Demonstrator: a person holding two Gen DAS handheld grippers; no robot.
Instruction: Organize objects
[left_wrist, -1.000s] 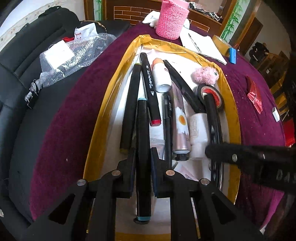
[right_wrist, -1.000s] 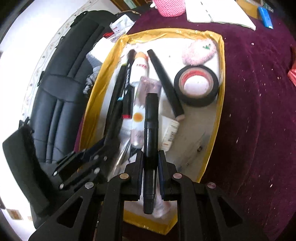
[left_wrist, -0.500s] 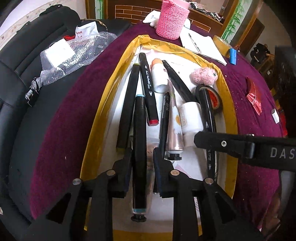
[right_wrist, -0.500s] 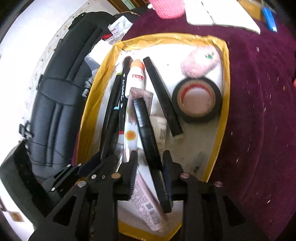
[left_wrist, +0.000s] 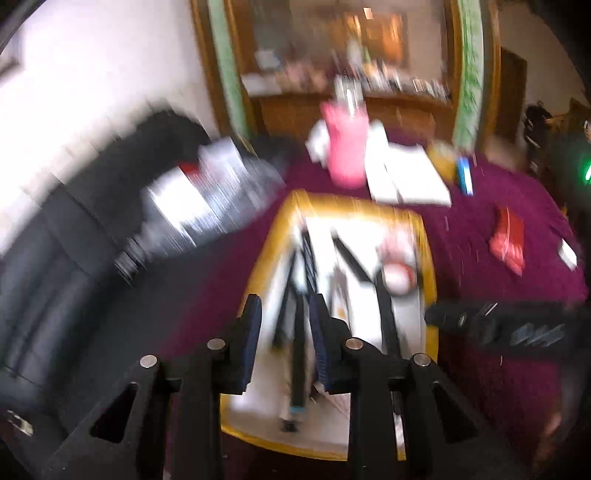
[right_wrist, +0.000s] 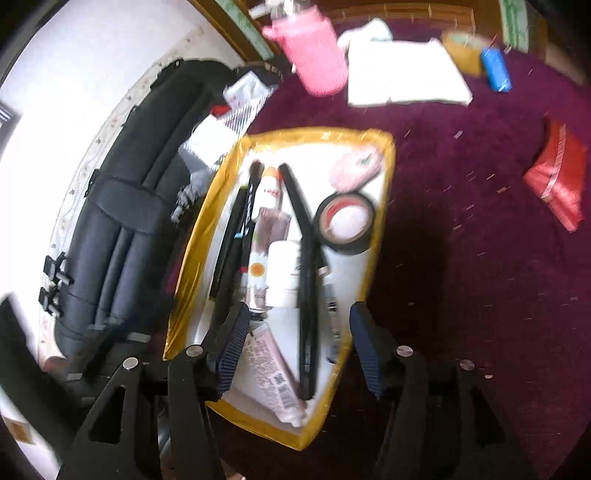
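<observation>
Gold-rimmed tray (right_wrist: 380, 206) on maroon cloth (right_wrist: 461, 221) held markers, tubes and a tape roll (right_wrist: 345, 225). Left gripper (left_wrist: 284, 343) and right gripper (right_wrist: 295, 343) had just been opening; jaws stood apart above the tray, clamping nothing. Black pen (right_wrist: 308, 295) lay in the tray.
</observation>
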